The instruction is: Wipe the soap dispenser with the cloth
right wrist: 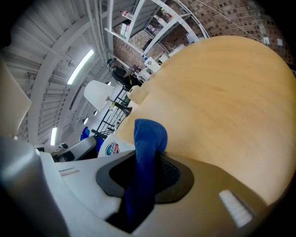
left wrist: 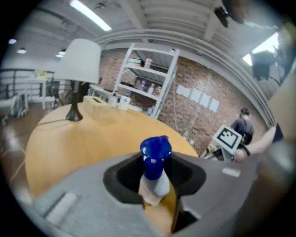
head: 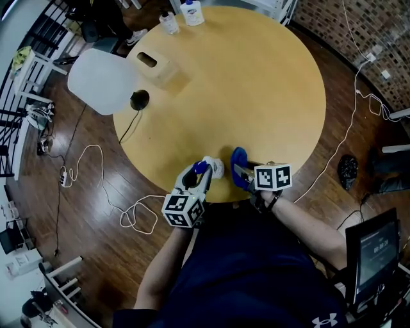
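Observation:
A white soap dispenser with a blue pump top hangs over the front edge of the round wooden table. My left gripper is shut on its neck; in the left gripper view the blue pump stands up between the jaws. Just to its right, my right gripper is shut on a blue cloth, a small gap away from the bottle. In the right gripper view the cloth rises folded from the jaws, and the dispenser's labelled body shows to the left behind it.
A white-shaded lamp and a wooden tissue box stand at the table's far left. Two small bottles sit at its far edge. Cables trail over the wood floor at left, and a monitor stands at right.

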{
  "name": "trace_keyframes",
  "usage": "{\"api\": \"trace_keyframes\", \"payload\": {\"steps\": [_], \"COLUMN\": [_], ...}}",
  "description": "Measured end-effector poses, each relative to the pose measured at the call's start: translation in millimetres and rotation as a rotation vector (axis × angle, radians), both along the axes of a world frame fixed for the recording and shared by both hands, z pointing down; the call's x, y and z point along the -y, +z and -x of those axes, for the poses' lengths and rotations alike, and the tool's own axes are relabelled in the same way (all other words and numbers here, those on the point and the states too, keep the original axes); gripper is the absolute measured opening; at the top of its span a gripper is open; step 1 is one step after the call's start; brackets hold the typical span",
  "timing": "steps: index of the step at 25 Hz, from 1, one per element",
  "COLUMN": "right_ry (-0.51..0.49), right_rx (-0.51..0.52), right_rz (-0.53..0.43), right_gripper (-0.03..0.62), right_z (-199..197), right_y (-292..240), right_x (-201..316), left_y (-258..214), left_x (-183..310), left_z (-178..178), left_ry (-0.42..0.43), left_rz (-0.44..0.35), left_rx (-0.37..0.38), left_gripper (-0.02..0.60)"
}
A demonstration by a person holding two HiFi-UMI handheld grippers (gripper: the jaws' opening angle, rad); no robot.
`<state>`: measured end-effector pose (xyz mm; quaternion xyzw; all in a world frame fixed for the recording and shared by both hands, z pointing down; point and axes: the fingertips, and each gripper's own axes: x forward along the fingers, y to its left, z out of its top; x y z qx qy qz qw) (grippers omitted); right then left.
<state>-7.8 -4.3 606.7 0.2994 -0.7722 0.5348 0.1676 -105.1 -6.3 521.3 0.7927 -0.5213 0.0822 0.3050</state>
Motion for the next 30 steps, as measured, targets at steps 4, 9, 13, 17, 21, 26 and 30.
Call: {"api": "trace_keyframes", "payload": {"steps": [4, 9, 13, 17, 21, 26, 30], "right_ry": [-0.156, -0.43, -0.457, -0.39, -0.296, -0.262, -0.345], "right_rx": [0.007, 0.1, 0.065, -0.015, -0.062, -0.106, 0.006], "right_rz": [-0.159, -0.285, -0.274, -0.215, -0.126, -0.105, -0.196], "right_gripper": [0.098, 0.098, 0.097, 0.097, 0.097, 0.097, 0.097], "right_z": [38.8, 108.2, 103.7, 76.2, 46.3, 33.7, 84.5], "right_y": [-26.4, -57.3, -44.2, -12.4, 23.0, 23.1, -33.6], "right_x": [-5.0, -43.6, -49.0, -32.9, -14.9, -6.0, -9.6], "left_y": [21.8, 38.3, 39.2, 41.3, 40.9, 42.1, 40.6], "left_x": [-13.7, -33.3, -37.7, -34.4, -30.6, -35.4, -36.8], "left_z": [43.4, 56.6, 55.2, 58.6, 60.8, 57.0, 50.1], "left_ry": [-0.244, -0.355, -0.368, -0.358, -0.34, -0.318, -0.272], "left_rz": [0.108, 0.172, 0.179, 0.184, 0.182, 0.177, 0.165], "left_rx": [-0.228, -0.357, -0.387, -0.383, -0.39, -0.366, -0.324], "left_gripper": [0.133, 0.13, 0.13, 0.13, 0.13, 0.13, 0.13]}}
